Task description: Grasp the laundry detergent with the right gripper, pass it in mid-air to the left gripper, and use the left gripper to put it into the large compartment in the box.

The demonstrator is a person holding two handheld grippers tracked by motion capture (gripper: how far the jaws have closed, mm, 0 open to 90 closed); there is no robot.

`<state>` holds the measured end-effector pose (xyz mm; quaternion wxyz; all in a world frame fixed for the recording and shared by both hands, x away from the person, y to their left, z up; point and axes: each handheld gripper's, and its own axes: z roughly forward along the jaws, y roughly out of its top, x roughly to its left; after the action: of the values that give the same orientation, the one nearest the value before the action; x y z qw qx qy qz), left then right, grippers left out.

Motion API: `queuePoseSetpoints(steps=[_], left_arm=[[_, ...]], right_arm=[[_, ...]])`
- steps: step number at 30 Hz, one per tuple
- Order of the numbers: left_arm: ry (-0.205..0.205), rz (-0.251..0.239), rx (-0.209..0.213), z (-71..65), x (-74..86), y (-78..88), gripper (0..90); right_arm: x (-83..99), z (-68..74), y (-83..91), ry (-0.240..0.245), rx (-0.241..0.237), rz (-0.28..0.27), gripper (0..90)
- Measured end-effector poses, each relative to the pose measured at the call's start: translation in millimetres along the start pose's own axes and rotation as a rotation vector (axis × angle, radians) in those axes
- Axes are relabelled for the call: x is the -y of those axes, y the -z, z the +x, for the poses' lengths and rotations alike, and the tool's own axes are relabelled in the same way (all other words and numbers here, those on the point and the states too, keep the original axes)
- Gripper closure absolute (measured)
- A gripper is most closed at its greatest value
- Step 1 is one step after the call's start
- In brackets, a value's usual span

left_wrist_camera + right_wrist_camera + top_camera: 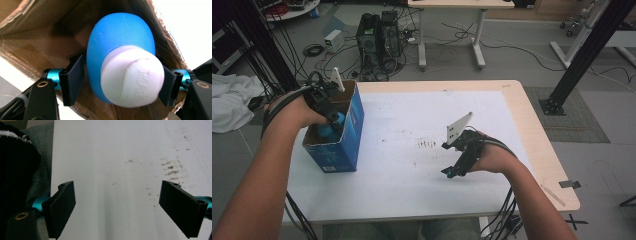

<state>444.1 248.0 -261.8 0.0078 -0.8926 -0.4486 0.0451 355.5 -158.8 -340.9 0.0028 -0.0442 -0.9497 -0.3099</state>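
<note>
At the left of the high view the left gripper (333, 119) reaches down into the open top of a blue cardboard box (350, 131) standing on the white table (412, 165); in the left gripper view its jaws flank a blue bottle (120, 37) with a white cap (132, 76) inside the box, the left pad a sliver off the bottle's side, so the jaws stand slightly apart and not clamped. Right of centre, the right gripper (451, 160) hangs over bare tabletop, jaws spread wide with nothing between them
</note>
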Motion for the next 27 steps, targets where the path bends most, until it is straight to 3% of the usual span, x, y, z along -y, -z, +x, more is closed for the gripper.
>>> queuePoseSetpoints(steps=[3,4,7,14,15,16,17,18,27], left_arm=[[-0.007,-0.002,0.006,-0.7,0.8,2.7,30.5],[0.019,-0.027,0.001,-2.9,1.7,2.4,30.4],[-0.009,-0.005,0.005,-2.4,2.4,7.7,28.2],[-0.017,-0.018,-0.012,-6.1,6.0,20.1,27.9],[0.004,-0.037,-0.016,-8.5,6.7,21.7,27.1],[-0.012,-0.023,-0.023,-8.0,6.8,23.7,25.1],[-0.021,-0.013,-0.022,-8.2,7.0,25.6,25.1],[-0.034,-0.019,-0.027,-9.5,7.4,30.3,25.1],[-0.021,-0.079,-0.049,-19.9,7.5,47.2,19.9]], right_arm=[[0.1,-0.8,0.0,0.004,-0.003,-0.001,13.0],[0.0,-0.8,0.2,0.000,-0.002,0.002,13.0],[-1.0,-1.3,0.9,0.003,-0.001,0.002,13.0],[-2.1,-1.3,2.2,-0.002,0.000,0.005,13.0],[-2.2,-1.1,2.5,-0.005,0.000,0.008,13.0],[-2.4,-2.0,2.3,0.010,0.001,0.001,13.0],[-2.4,-0.7,3.2,-0.009,-0.003,0.012,13.0],[-2.8,-1.2,3.8,-0.003,-0.005,0.014,13.0],[-4.3,-2.3,8.9,-0.010,-0.004,0.024,13.0]])
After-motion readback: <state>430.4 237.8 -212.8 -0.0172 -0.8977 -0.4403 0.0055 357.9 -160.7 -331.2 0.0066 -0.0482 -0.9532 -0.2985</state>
